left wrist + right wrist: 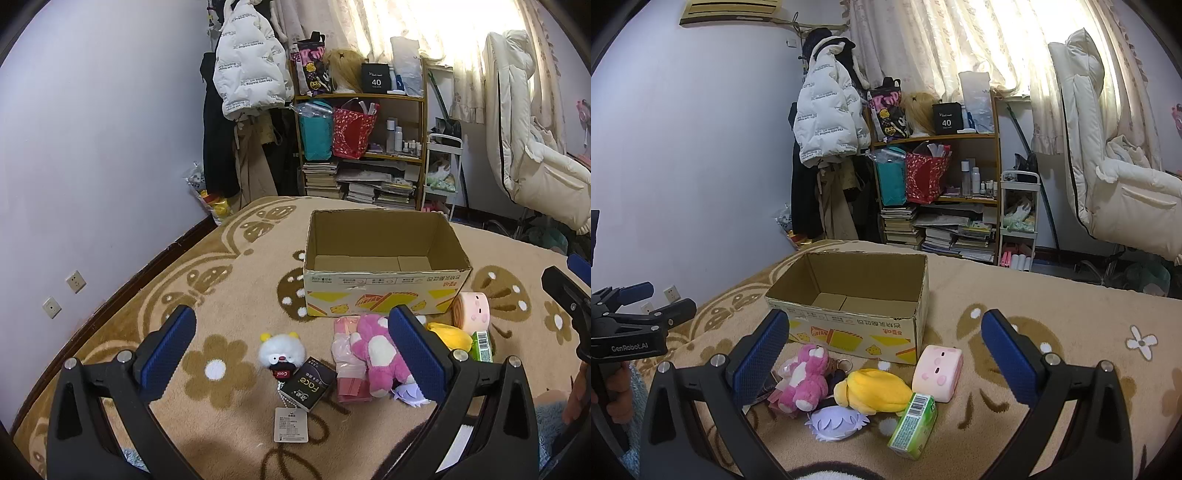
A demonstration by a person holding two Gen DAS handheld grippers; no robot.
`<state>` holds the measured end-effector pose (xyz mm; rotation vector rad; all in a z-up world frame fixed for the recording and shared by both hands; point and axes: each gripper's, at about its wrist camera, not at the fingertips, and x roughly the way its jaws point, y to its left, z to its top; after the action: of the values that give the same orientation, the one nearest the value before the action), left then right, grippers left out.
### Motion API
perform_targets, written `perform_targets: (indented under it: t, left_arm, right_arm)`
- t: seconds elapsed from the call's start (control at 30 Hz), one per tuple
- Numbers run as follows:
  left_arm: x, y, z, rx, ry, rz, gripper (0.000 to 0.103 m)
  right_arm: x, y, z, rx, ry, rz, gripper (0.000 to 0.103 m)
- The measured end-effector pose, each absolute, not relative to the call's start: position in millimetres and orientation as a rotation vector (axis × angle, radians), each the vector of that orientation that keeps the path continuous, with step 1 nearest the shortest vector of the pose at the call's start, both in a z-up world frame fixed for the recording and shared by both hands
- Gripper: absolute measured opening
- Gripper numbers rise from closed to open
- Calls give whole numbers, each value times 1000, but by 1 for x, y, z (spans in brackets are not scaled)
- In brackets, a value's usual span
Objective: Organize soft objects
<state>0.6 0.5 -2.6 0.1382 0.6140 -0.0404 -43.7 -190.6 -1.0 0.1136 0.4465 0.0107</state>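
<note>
My left gripper (pixel 291 349) hangs with its jaws wide apart and nothing between them; in the left wrist view the white fluffy toy (pixel 280 350) lies in the lower middle of the frame, inside the gap of the fingers but not touched. My right gripper (pixel 884 352) is also spread wide and carries nothing; below it, in the lower middle of the right wrist view, the pink plush bear (pixel 807 378), the yellow plush (pixel 873 391) and the pink square plush (pixel 938 371) lie close together on the beige blanket (pixel 1052 295). A pale purple plush (pixel 836 421) touches the yellow one, and a green packet (pixel 913 426) lies just beside it.

The cardboard box (pixel 849 321) stands open in the middle of both views, just behind the toys, and I see nothing inside it. So I judge the task is at the very beginning: no soft thing is put away yet, and the step in hand is to choose the first toy.

The next move, I think, calls for lowering one gripper over a single plush, most likely the yellow one for the right side, and closing gently on its body. The toys are crowded, so I must take care not to pinch two together.
</note>
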Motion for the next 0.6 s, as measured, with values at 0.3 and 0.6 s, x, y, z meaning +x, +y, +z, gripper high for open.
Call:
perform_targets:
  t: [0.3,0.6]
  left_arm:
    - [1,1,-1,142,617,-43,103]
    - [0,1,-1,144,613,-45,103]
  right_arm:
    - [-44,-190,-1,115,447,11,103]
    - [-44,-190,-1,112,450,13,103]
